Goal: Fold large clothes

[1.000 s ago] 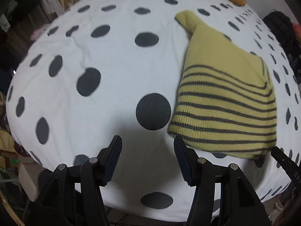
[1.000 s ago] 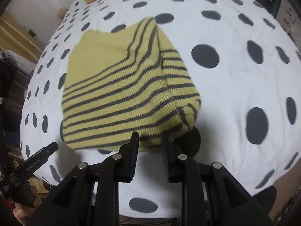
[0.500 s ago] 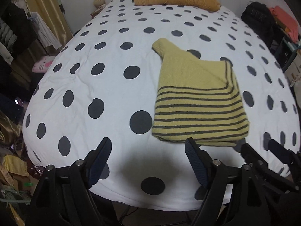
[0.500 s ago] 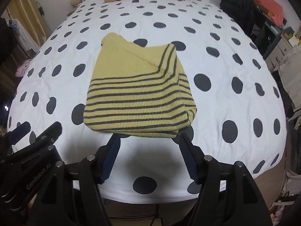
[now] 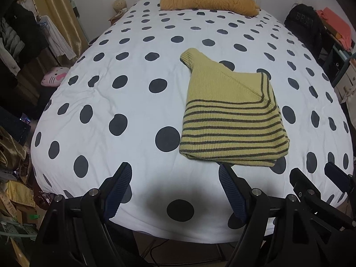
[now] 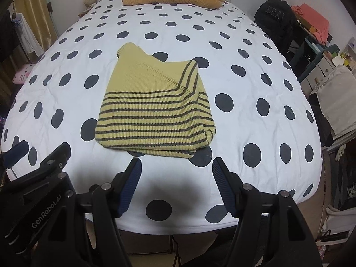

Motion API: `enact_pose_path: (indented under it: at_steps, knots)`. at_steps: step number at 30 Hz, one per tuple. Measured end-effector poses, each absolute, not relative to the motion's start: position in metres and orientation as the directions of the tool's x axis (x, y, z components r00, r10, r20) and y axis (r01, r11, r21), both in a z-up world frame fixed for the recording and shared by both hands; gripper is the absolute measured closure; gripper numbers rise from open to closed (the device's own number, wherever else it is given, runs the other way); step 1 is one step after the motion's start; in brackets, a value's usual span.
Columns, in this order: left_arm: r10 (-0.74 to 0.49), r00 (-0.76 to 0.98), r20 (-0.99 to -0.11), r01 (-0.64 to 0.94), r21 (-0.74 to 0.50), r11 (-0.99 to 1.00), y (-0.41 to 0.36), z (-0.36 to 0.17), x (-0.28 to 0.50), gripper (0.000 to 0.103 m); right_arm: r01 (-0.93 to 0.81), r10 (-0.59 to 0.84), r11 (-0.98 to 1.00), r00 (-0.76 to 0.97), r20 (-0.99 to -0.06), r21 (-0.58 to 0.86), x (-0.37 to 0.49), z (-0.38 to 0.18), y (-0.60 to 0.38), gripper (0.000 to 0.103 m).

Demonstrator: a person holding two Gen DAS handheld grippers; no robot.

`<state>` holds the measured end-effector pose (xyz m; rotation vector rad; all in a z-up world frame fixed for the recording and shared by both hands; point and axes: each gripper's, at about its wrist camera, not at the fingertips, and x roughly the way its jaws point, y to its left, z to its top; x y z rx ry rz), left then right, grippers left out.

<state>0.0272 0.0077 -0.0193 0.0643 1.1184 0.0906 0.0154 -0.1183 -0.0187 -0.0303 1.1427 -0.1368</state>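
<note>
Polka-dot bedding covers the bed, giving a broad flat surface for folding. Left gripper hovers over the near edge, jaws spread and empty. Right of it, the yellow striped sweater lies folded into a compact bundle, apparently finished. Right gripper hangs just short of it, likewise released, holding nothing.
</note>
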Motion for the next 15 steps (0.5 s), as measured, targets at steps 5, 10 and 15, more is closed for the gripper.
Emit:
enact_pose_path:
  at_steps: [5, 10, 15]
  knots:
    - [0.114, 0.428, -0.896, -0.045, 0.105, 0.993, 0.0099, -0.0189, 0.0260, 0.022, 0.094, -0.118, 0.992, 0.400, -0.909, -0.088, 0.0150, -0.0201, -0.1189, 0.036]
    - [0.118, 0.424, -0.898, -0.050, 0.107, 0.993, 0.0108, -0.0187, 0.0255, 0.022, 0.098, -0.121, 0.991, 0.400, -0.908, -0.089, 0.0133, -0.0205, -0.1169, 0.036]
    - [0.111, 0.409, -0.906, -0.046, 0.101, 0.994, 0.0120, -0.0209, 0.0276, 0.022, 0.096, -0.127, 0.991, 0.390, -0.912, -0.097, 0.0124, -0.0227, -0.1163, 0.036]
